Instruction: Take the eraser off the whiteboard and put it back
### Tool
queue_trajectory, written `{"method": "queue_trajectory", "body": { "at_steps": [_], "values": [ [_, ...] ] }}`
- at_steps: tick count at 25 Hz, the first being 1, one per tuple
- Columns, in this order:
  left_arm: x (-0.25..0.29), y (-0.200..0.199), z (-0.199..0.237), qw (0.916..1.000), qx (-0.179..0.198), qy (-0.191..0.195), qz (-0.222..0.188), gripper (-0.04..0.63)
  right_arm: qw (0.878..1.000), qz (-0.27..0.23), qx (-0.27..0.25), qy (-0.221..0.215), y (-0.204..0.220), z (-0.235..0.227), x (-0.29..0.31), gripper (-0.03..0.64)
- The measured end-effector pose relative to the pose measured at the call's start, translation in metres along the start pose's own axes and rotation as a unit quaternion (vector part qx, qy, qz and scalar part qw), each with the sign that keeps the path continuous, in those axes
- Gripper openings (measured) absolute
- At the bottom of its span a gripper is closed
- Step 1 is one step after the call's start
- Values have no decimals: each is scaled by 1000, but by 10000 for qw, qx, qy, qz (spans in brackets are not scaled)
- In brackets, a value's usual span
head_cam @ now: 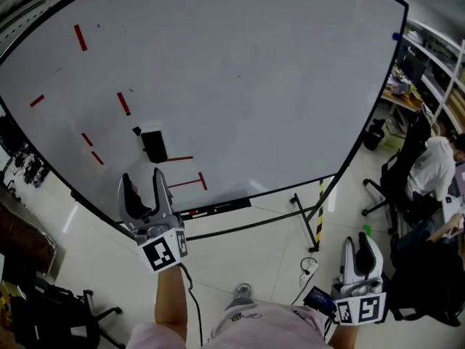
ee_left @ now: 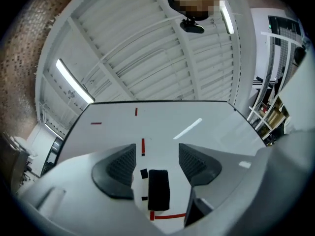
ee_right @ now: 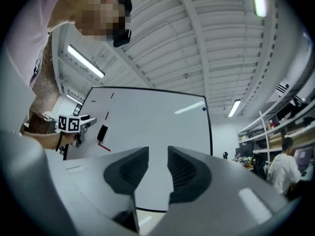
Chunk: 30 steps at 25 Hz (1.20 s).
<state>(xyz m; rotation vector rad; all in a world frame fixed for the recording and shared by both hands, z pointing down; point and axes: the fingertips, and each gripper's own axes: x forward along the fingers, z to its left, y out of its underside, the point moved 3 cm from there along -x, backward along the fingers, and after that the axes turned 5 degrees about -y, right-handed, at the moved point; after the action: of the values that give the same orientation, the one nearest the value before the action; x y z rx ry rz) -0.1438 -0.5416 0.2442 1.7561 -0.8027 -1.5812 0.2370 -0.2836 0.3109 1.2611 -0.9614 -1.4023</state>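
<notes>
Up on the whiteboard (head_cam: 240, 64), the black eraser (head_cam: 153, 146) sits just beyond the left gripper (head_cam: 143, 186), whose jaws gape on nothing, while the right gripper (head_cam: 362, 257) hangs low, narrowly parted and empty; a black scrap (head_cam: 136, 131) beside the eraser is too small to identify.

Head view looks down; both gripper views face the whiteboard (head_cam: 254, 86).

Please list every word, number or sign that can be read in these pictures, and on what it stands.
None can be read.
Left gripper and right gripper: square marker patterns, no letters.
Whiteboard: red strokes only, no writing.
Black strip under the whiteboard: marks too small to read.
</notes>
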Motion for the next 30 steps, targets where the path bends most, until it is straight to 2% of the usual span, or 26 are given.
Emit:
{"method": "queue_trajectory", "body": {
  "at_steps": [5, 8, 11, 14, 17, 21, 26, 30],
  "values": [
    [-108, -92, -5, 9998, -62, -112, -139, 268, 9986, -498, -3, -204, -20, -16, -109, 124],
    [-198, -150, -11, 9996, -68, -210, -197, 250, 9960, -715, 250, -479, -16, -23, -195, 124],
    [-292, -204, -13, 9991, 85, -404, -128, 224, 9935, -693, 413, -804, -12, -26, -268, 124],
    [-358, -254, -11, 9985, 222, -500, 62, 213, 9903, -655, 385, -1165, -30, -23, -315, 127],
    [-403, -301, -3, 9981, 282, -553, 17, 213, 9853, -767, 375, -1478, -53, -15, -349, 138],
    [-441, -343, 7, 9977, 302, -590, -125, 213, 9830, -853, 430, -1568, -71, -6, -385, 140],
    [-471, -364, 30, 9980, 210, -576, -154, 213, 9848, -835, 517, -1434, -71, 9, -404, 140],
    [-495, -365, 52, 9985, 141, -536, 44, 213, 9873, -665, 485, -1360, -66, 28, -404, 140]
  ]
}}
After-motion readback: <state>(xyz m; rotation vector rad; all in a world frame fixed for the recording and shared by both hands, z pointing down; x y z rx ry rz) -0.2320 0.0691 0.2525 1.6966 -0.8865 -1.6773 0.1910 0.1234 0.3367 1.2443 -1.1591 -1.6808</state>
